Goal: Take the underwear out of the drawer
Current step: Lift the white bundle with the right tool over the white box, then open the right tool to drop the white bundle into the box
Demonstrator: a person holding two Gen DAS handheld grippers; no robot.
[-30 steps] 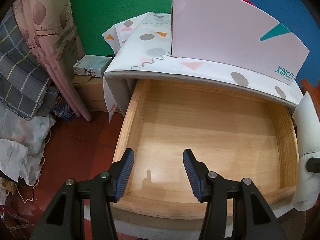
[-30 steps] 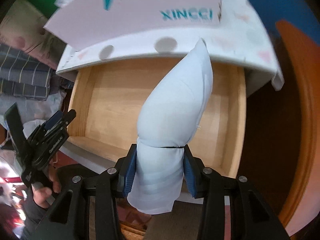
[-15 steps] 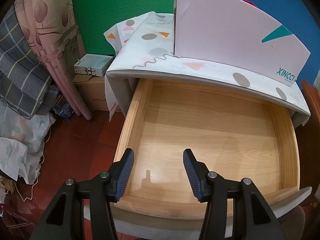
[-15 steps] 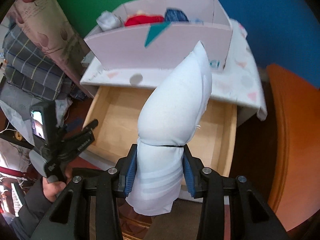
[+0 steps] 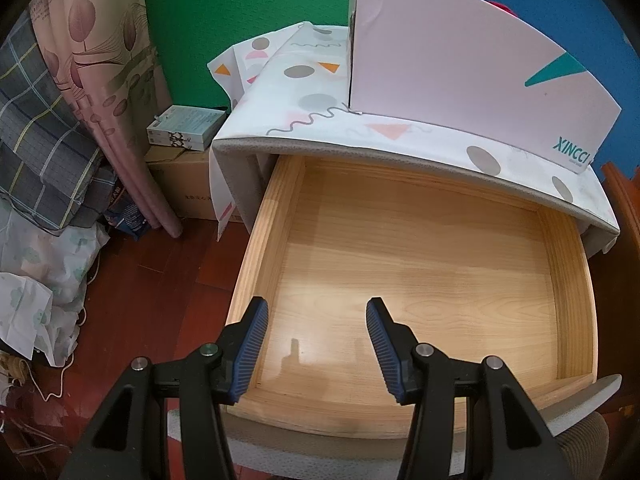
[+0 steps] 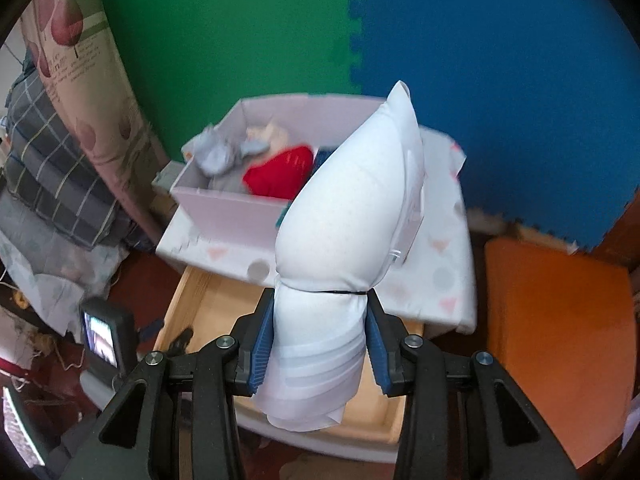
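My right gripper (image 6: 320, 298) is shut on a rolled pale white underwear (image 6: 352, 216), which stands up between the blue pads, high above the open wooden drawer (image 6: 200, 300). In the left wrist view the drawer (image 5: 400, 248) lies pulled out with nothing in it. My left gripper (image 5: 316, 308) hovers open over the drawer's front edge, nothing between its fingers. The left gripper's body and its small screen (image 6: 106, 336) show at the lower left of the right wrist view.
A pink cardboard box (image 6: 228, 204) with grey, red and blue clothes stands on the patterned cabinet top (image 5: 320, 120). Curtain and plaid bedding (image 5: 48, 128) crowd the left. An orange wooden surface (image 6: 560, 320) lies to the right. Green and blue foam mats back the wall.
My right gripper has risen with the underwear, so the drawer now lies far below and the box's inside shows. The underwear has left the left wrist view. The left gripper stayed still.
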